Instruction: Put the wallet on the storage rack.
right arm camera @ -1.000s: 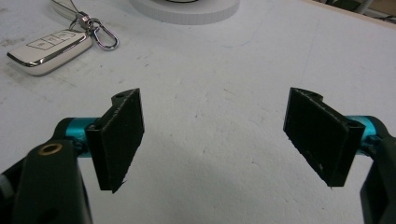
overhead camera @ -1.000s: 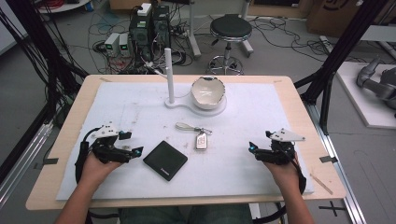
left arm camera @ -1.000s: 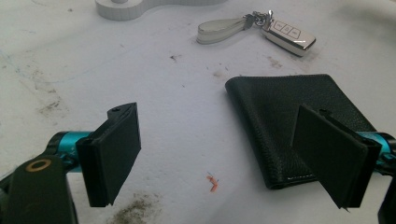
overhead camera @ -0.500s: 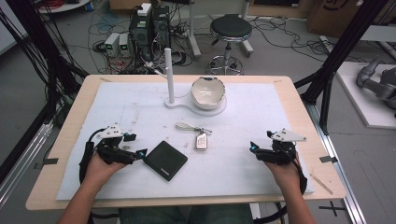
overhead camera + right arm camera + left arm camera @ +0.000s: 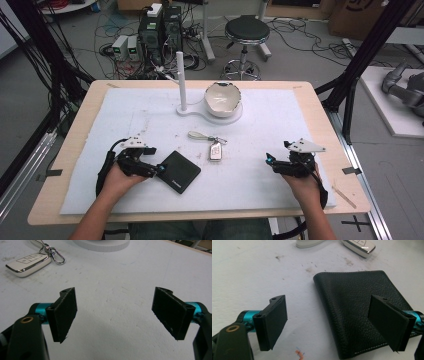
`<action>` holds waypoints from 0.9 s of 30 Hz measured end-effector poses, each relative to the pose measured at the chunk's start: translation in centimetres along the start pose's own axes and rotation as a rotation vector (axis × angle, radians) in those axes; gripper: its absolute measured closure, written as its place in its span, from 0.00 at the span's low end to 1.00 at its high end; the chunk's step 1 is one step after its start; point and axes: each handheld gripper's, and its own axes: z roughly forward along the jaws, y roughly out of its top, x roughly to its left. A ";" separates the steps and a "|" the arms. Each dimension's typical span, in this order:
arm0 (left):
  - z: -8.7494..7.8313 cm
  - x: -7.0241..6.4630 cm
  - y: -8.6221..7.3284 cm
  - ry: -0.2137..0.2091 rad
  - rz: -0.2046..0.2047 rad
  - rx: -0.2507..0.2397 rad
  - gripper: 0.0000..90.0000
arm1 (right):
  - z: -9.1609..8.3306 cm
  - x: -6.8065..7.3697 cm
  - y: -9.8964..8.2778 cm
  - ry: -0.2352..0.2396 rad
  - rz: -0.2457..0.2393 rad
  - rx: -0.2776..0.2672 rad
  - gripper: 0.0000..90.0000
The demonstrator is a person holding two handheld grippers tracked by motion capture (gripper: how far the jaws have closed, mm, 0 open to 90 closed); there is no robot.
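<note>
A black leather wallet (image 5: 178, 171) (image 5: 359, 312) lies flat on the white mat. My left gripper (image 5: 161, 169) (image 5: 334, 325) is open at its left edge, one jaw over the wallet and the other over bare mat. A white car key (image 5: 216, 150) (image 5: 27, 262) with a metal clip and cord lies mid-table. A white bowl (image 5: 222, 99) sits on a white stand with an upright post (image 5: 181, 82). My right gripper (image 5: 270, 161) (image 5: 115, 315) is open over bare mat, right of the key.
The white mat (image 5: 280, 120) covers most of the wooden table (image 5: 320, 100). Beyond the far edge stand a stool (image 5: 246, 32) and computer boxes (image 5: 160, 27) with cables. Black frame poles (image 5: 360, 55) rise at both sides.
My left gripper has moved right toward the wallet until its jaws reach the wallet's left edge. The right gripper has barely moved.
</note>
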 end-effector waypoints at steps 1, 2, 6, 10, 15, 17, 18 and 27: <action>0.3 -0.1 0.0 -0.003 0.001 0.008 0.18 | -0.1 0.0 0.0 -0.001 -0.001 0.000 0.23; 0.6 -0.2 0.1 -0.009 0.001 0.017 0.18 | -0.2 -0.1 -0.2 -0.003 0.004 0.000 0.23; 1.2 -0.3 0.2 -0.023 0.000 0.033 0.18 | -0.5 -0.4 -0.4 -0.005 0.010 -0.001 0.23; 1.7 -0.5 0.3 -0.027 -0.005 0.039 0.19 | -0.8 -0.6 -0.7 -0.011 0.017 -0.001 0.23; 1.6 -0.8 0.3 -0.070 -0.005 0.047 0.42 | -1.0 -0.7 -0.9 -0.014 0.022 0.001 0.23; 1.6 -0.9 0.3 -0.076 -0.013 0.051 0.44 | -1.1 -0.8 -0.9 -0.014 0.021 -0.001 0.23; 1.5 -0.9 0.3 -0.075 -0.020 0.052 0.44 | -1.1 -0.8 -0.9 -0.014 0.021 0.000 0.23; 1.3 -0.8 0.2 -0.081 -0.042 0.054 0.55 | -1.0 -0.5 -0.8 -0.011 0.005 0.004 0.23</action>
